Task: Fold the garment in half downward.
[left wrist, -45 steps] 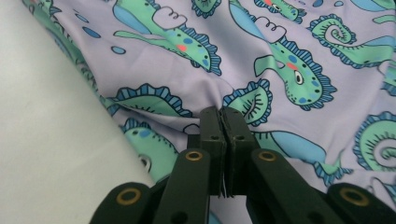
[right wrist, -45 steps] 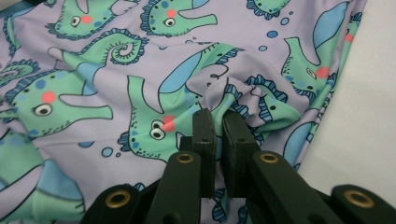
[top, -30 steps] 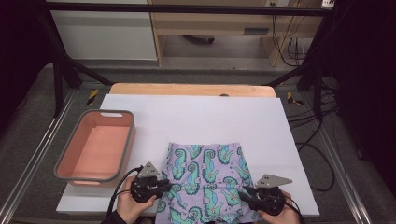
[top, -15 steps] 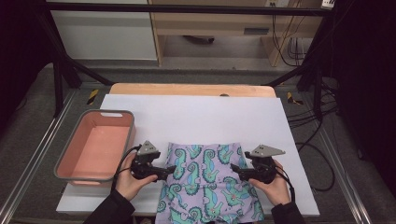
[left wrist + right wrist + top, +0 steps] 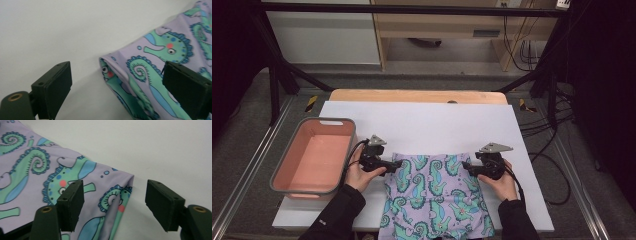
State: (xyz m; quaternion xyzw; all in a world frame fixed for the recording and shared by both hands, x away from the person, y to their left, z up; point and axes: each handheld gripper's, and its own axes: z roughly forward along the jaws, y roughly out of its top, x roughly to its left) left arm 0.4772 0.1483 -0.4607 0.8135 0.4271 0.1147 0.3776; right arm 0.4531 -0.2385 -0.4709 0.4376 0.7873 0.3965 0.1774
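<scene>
Lilac shorts with a teal seahorse print (image 5: pixel 432 195) lie flat on the white sheet (image 5: pixel 427 125), their near end hanging past the table's front edge. My left gripper (image 5: pixel 398 163) points right at their far left corner. Its jaws have just been opening and stand wide in the left gripper view (image 5: pixel 115 80), with the cloth corner (image 5: pixel 150 75) between them, untouched. My right gripper (image 5: pixel 466 166) points left at the far right corner. Its jaws (image 5: pixel 113 195) have just been closing a little, and the cloth corner (image 5: pixel 37 170) lies loose between the pads.
A pink bin with a grey rim (image 5: pixel 335 121) stands to the left of the left hand, nothing inside it. A wooden board edge (image 5: pixel 417 96) runs behind the sheet. Cables (image 5: pixel 557 150) trail off the table's right side.
Both hands have moved away from the person along the shorts' sides, from the middle up to the far corners. The shorts have stayed flat in place.
</scene>
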